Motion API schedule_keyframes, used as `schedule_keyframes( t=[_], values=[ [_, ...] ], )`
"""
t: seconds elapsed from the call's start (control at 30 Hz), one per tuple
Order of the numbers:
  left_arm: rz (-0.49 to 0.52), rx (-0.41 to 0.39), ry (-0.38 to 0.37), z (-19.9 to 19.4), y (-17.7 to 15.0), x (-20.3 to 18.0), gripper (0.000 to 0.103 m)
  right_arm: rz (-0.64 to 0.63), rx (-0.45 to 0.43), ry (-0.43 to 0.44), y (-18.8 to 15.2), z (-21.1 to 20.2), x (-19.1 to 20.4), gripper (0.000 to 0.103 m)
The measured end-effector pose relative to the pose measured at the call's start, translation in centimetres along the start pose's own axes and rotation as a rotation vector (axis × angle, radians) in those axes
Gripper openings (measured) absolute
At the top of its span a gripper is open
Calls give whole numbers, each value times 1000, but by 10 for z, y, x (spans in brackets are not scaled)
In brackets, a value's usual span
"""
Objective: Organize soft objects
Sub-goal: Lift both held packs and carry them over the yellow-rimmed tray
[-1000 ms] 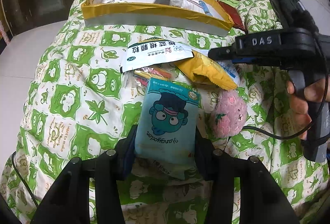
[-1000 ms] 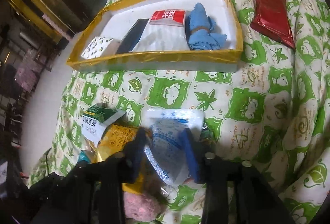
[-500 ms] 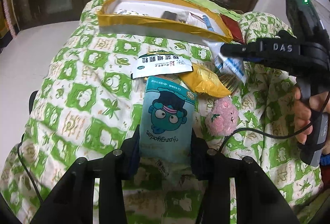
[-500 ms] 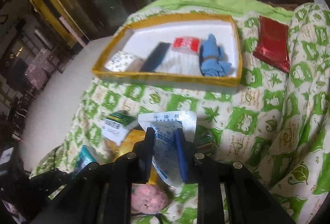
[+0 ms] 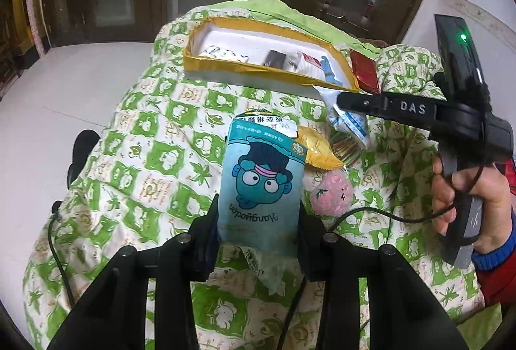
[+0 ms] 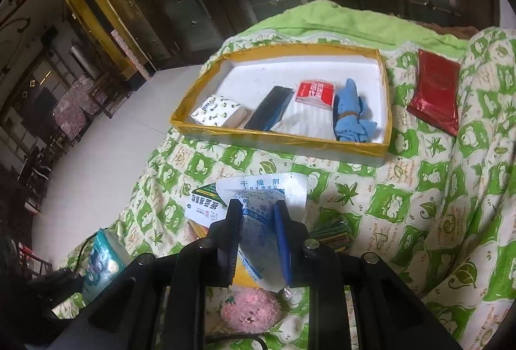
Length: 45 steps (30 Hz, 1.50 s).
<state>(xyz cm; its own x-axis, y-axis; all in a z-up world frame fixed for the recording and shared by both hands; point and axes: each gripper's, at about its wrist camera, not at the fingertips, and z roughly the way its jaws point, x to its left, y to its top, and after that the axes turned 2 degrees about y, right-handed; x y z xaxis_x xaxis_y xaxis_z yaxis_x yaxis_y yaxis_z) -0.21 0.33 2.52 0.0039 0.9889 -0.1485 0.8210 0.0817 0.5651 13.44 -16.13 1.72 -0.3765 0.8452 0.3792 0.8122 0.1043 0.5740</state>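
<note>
My left gripper [image 5: 258, 214] is shut on a teal cartoon-face packet [image 5: 261, 185] and holds it above the green-and-white quilt. My right gripper [image 6: 258, 214] is shut on a white-and-blue desiccant sachet [image 6: 262, 221], also lifted; this sachet shows in the left wrist view [image 5: 350, 121] under the right gripper's fingers [image 5: 361, 102]. The yellow-rimmed white tray [image 6: 283, 137] lies farther back on the quilt; it holds a patterned tissue pack [image 6: 219, 111], a dark flat item, a red-and-white pack [image 6: 314, 93] and a blue cloth bundle [image 6: 350, 111].
On the quilt below the grippers lie a pink plush ball [image 5: 332, 192], a yellow packet [image 5: 317, 151], a white-and-green medicine sachet [image 6: 203, 205] and a bundle of coloured sticks [image 6: 330, 235]. A red foil pouch [image 6: 435, 95] lies right of the tray. White floor lies to the left.
Both grippers have lifted and pulled back with their packets. The right gripper has closed tighter on the sachet and raised it off the pile. The tray looks farther away.
</note>
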Motion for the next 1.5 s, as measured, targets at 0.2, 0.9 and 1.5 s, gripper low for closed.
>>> schedule_keyframes(
  t=[0.2, 0.9, 1.5],
  values=[
    [-5, -29, 25, -20, 7, -2, 38, -14, -21, -3, 1, -5, 3, 22],
    [17, -26, -8, 3, 17, -8, 38, -46, -50, 38, 0, -16, 12, 22],
    [101, -6, 7, 69, 59, -7, 38, -25, -13, -37, -2, 1, -6, 22]
  ],
)
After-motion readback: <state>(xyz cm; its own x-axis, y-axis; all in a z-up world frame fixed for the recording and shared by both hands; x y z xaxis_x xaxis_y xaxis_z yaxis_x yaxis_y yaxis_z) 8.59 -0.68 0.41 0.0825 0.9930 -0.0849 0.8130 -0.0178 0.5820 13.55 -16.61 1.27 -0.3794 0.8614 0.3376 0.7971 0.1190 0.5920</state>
